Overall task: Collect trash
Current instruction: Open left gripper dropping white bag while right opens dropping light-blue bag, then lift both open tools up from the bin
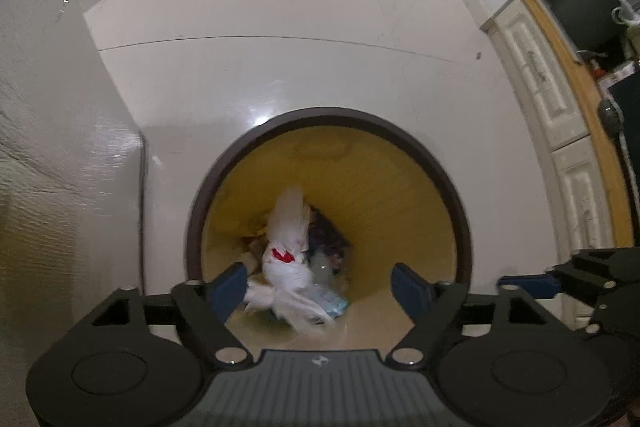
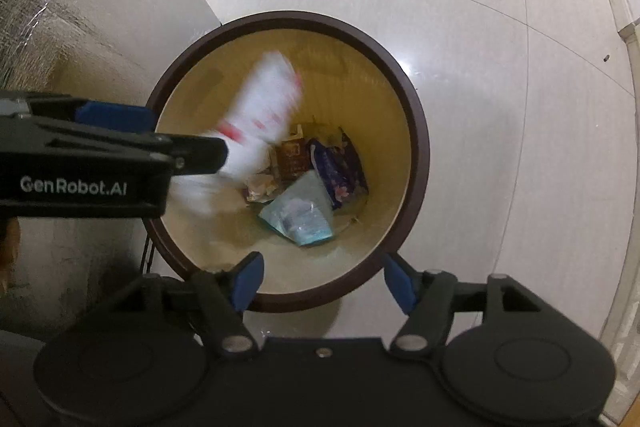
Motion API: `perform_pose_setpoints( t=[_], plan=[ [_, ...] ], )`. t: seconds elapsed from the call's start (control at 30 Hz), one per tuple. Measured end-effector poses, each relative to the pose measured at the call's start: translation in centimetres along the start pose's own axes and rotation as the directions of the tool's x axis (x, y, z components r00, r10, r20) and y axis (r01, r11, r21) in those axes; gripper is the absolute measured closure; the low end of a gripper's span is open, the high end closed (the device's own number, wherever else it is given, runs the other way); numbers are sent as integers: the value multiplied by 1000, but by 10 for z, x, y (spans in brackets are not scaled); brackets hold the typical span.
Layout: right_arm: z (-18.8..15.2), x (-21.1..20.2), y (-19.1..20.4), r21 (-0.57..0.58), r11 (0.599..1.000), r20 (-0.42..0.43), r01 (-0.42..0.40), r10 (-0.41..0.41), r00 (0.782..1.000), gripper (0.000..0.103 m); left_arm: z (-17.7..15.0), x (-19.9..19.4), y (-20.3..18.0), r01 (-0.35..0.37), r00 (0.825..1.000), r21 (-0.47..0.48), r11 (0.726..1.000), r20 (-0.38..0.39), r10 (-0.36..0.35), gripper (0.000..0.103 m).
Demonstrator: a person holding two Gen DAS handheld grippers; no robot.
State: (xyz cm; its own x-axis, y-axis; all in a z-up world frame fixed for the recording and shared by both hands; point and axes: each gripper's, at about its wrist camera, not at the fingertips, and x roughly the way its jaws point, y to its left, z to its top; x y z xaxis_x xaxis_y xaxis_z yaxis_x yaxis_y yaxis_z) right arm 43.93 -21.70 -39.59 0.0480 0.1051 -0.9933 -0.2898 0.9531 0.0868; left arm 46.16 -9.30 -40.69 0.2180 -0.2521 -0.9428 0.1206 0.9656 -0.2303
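A round trash bin with a dark brown rim (image 1: 400,131) (image 2: 420,131) and yellow inside stands on the floor. A white plastic bag with red print (image 1: 286,251) (image 2: 264,111) is blurred inside the bin's mouth, free of both grippers. My left gripper (image 1: 320,287) is open over the bin; it also shows from the side in the right wrist view (image 2: 180,137). My right gripper (image 2: 324,283) is open and empty at the bin's near rim. Wrappers and a clear pale-blue packet (image 2: 300,215) lie at the bottom.
Glossy white floor tiles (image 1: 300,67) surround the bin. A textured wall or panel (image 2: 48,7) stands at the left. White cabinet doors (image 1: 552,99) under a wooden counter edge run along the right.
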Motion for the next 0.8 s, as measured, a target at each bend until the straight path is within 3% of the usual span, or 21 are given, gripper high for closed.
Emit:
perform_pose_setpoints(
  t=[0.23,0.57,0.8],
  plan=[
    [-3,-6,3,-18,1000,19,-3,3,1000,26,-1,2,4,-104,992,6,995,-71,104,8],
    [-7,-23,-4,14,1000,87,-14,13,996,2,-6,-12,6,-116,989,-13,993,-97,114,1],
    [-10,-30,-11,52,999,107,5,-11,994,0,-11,-26,3,-134,987,11,991,-91,135,0]
  ],
)
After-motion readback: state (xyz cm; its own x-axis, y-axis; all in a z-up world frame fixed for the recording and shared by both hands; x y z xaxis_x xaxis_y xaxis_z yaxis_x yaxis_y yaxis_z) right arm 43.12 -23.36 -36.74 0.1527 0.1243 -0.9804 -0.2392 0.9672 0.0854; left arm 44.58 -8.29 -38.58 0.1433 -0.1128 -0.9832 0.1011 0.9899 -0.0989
